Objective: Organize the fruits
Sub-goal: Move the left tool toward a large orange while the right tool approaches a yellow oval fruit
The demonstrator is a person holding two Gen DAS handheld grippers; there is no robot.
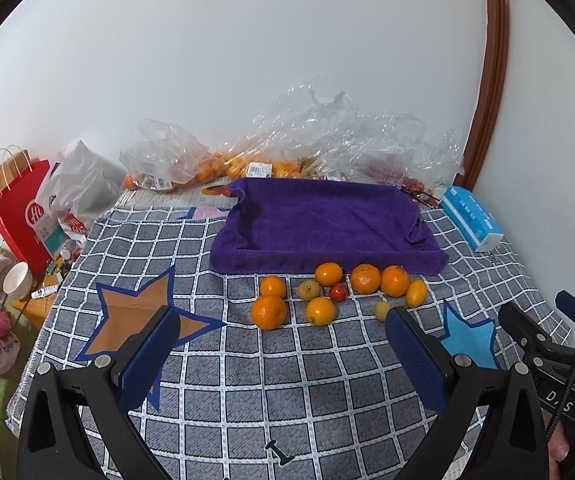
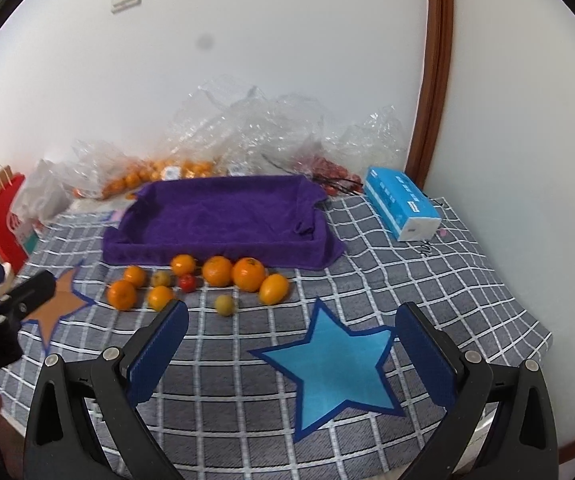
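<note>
Left tool (image 1: 283, 324): I hold it low over the checked cloth, jaws spread wide, nothing between them.
Right tool (image 2: 291, 320): likewise spread and empty, hovering above the blue star (image 2: 339, 364).
Fruits (image 1: 339, 292): a loose cluster of oranges with a few small yellow ones and one small red fruit (image 1: 338, 291), lying on the cloth just in front of the near wall of the purple tray.
Purple tray (image 2: 223, 246): a towel-lined tray, far of the cluster, with nothing in it that I can see.
Step in hand: I judge nothing is sorted yet; I am lining up for a first pick.
Doing it well: I would take an outer fruit first, such as the near left orange (image 1: 268, 312), so the jaws do not nudge its neighbours. Round fruit rolls, so I would close gently across the widest part and lower it onto the towel instead of dropping it.
Surface: a counter under a grey checked cloth (image 1: 287, 380) with star patches.
Room: white wall, crumpled plastic bags (image 1: 327, 140) of more fruit at the far edge, a blue tissue box (image 2: 401, 208) far right, a red paper bag (image 1: 19, 208) left.
</note>
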